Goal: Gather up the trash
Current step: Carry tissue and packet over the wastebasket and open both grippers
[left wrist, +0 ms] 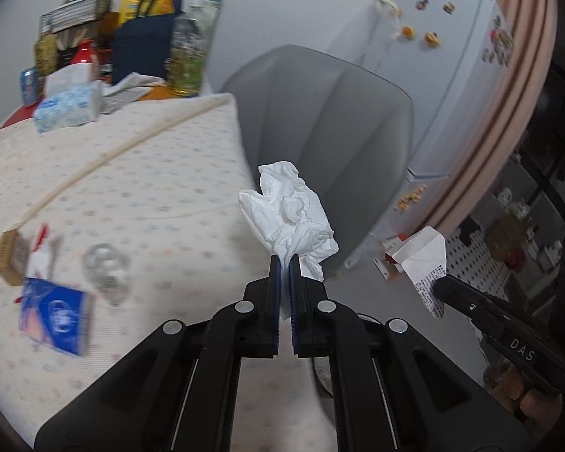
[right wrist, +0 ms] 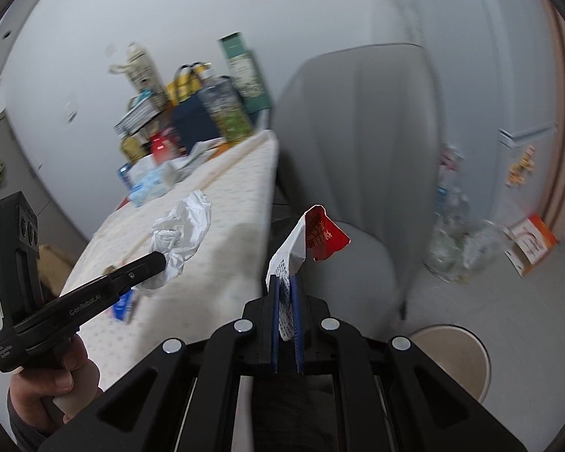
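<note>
- Left gripper [left wrist: 285, 263]: fingers clamped on crumpled tissue [left wrist: 290, 211], beside the chair [left wrist: 339, 113].
- Right gripper [right wrist: 285, 282]: fingers pinching torn wrapper [right wrist: 316, 237].
- Advice: keep both grips firm; carry to the bin.

The crumpled tissue [left wrist: 292, 211] is thin, soft white paper, matt and heavily creased. The torn wrapper [right wrist: 312, 243] looks like coated paper – glossy red on one face, white with fine print on the other. The left gripper [left wrist: 285, 263] is matt black plastic with bright round metal pins and ribbed blue pads; the right gripper [right wrist: 286, 282] is made the same way. At ten o'clock from the tissue, the tablecloth [left wrist: 132, 173] is a matt woven cloth with small printed dots. The chair [left wrist: 335, 113] wears smooth grey upholstery with a dull sheen. The fridge [left wrist: 459, 60] at two o'clock is smooth, white and faintly glossy.
</note>
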Demonstrator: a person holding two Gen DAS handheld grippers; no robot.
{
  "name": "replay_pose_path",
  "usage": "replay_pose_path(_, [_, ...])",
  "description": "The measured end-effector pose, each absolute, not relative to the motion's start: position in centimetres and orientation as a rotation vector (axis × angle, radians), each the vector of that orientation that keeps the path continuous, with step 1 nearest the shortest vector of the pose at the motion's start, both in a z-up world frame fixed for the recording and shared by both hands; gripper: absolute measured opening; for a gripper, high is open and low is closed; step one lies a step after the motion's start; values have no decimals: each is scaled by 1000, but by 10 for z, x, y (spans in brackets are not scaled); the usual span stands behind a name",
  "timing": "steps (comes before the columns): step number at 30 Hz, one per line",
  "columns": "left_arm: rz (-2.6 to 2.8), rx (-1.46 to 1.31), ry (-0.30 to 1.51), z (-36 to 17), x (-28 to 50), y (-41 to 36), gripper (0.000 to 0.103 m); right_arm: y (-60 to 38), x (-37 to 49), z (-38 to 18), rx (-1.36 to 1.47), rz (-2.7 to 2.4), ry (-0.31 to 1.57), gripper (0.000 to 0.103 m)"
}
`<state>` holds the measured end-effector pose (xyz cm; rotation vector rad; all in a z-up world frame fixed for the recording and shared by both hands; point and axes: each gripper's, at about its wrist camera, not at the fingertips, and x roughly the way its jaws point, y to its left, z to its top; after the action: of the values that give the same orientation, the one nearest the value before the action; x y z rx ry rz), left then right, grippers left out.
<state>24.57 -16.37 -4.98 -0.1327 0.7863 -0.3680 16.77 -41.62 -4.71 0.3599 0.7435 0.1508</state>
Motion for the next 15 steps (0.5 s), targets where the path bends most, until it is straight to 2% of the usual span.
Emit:
replay_pose_path(12, [-498, -37, 900, -85, 248, -262, 5, -507, 143, -93, 461, 22, 794, 8])
replay_pose_path(15, [-523, -12, 922, -93, 245, -283, 5, -526, 139, -109, 497, -7, 824, 11])
